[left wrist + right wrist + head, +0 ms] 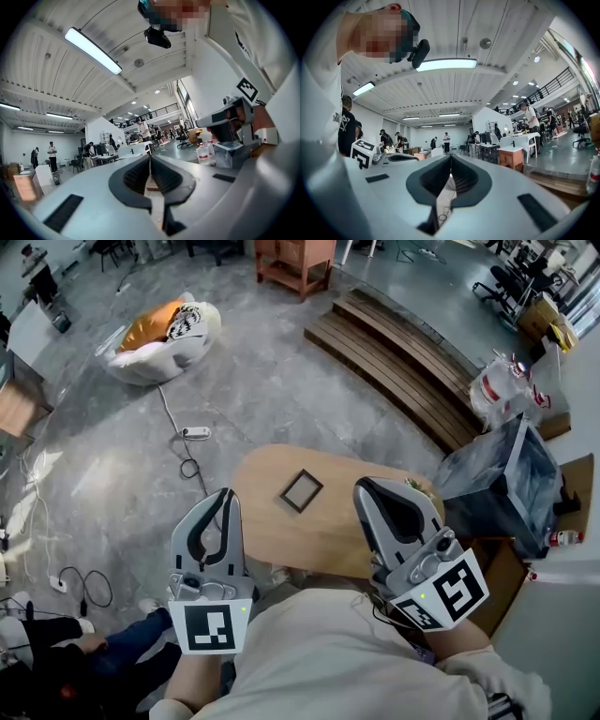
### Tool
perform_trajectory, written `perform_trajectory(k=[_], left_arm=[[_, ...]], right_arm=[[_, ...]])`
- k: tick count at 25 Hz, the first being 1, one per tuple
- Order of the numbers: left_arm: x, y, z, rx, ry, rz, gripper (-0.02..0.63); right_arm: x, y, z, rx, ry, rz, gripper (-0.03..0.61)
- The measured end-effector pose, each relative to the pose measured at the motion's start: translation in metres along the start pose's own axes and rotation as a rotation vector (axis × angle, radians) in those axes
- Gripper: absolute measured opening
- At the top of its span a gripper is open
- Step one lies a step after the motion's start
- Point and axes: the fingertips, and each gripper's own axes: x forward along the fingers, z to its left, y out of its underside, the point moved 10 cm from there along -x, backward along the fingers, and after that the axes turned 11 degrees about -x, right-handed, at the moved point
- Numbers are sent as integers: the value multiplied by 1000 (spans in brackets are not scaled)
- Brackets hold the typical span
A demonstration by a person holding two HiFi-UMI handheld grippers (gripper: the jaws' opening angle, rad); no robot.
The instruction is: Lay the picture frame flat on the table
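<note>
Bright overhead strip light [446, 64], fisheye-bent edges, soft shadows

Left gripper [225, 495] & right gripper [371, 487]: pale grey plastic shells w/ black ribbed inner pads [136, 174]. Each has a white cube [212, 624] w/ black square markers and a tiny green LED [243, 608]. Person wears a cream top [319, 662].

A small dark picture frame [301, 490] lies flat on the round wooden bench [333, 540], turned diamond-wise near its middle.
</note>
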Motion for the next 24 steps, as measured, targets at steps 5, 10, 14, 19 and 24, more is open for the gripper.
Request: perform_trajectory(k=[5,10,14,19,24], left_arm=[[-4,-1,-2,-9,-5,1,11],[-8,-3,-5,-3,-12,2,11],[-14,-3,-4,-2,-21,14,11],[-20,-6,-3,4,-25,17,11],[-25,-8,0,-13,-27,-6,11]], right_arm=[[-2,11,-4,68,3,33,-3],[-1,13,-6,79,-3,38,-3],[2,12,-1,43,-15,38,-3],[3,8,5,46,-37,36,-3],[1,7,11,56,-34,38,-3]])
